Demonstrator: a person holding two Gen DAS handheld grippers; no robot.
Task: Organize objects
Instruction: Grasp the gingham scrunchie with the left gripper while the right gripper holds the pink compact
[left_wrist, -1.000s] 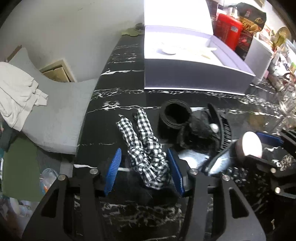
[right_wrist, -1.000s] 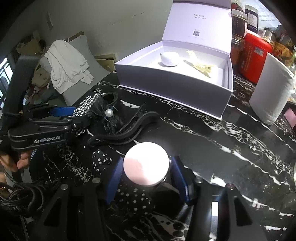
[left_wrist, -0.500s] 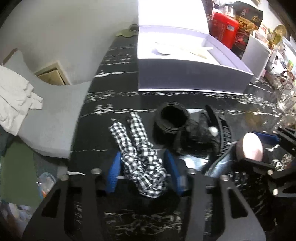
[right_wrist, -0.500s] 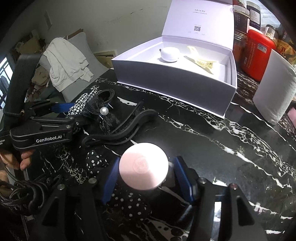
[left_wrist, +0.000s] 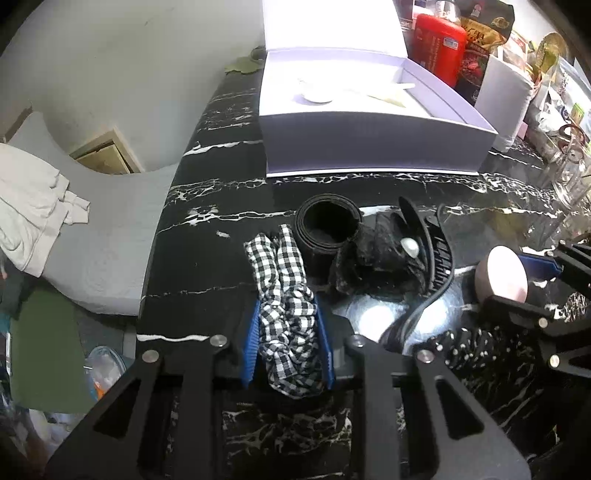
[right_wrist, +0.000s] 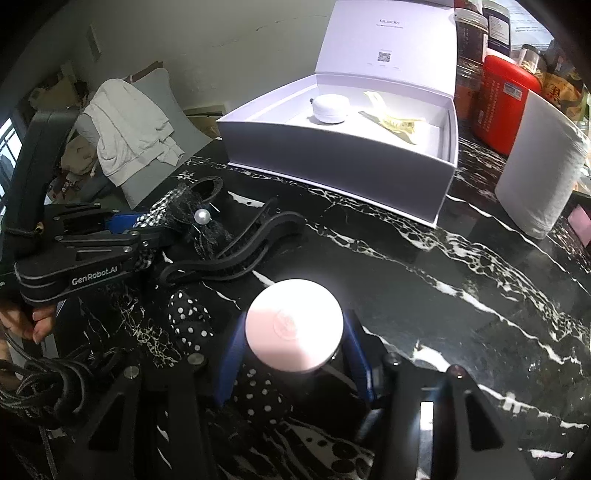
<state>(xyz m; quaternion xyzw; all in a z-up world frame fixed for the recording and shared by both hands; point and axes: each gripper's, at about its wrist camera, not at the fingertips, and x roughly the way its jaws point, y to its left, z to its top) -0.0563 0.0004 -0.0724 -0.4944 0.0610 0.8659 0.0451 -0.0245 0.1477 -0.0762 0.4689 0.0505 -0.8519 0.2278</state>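
Black gripper (right_wrist: 293, 363) frames, blue ribbed jaws, silver screws, white "GenRobot.AI" lettering.

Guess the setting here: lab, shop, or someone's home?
Most likely a home, on a cluttered black marble counter. Food jars and a red tin crowd its far end, clothes lie over a grey cushion beside it, and hair accessories sit near an open white gift box.

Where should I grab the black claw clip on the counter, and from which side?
Grip the black claw clip across its curved spine, coming from above on the open counter side; it lies flat, and the lace bow crowds its other side.
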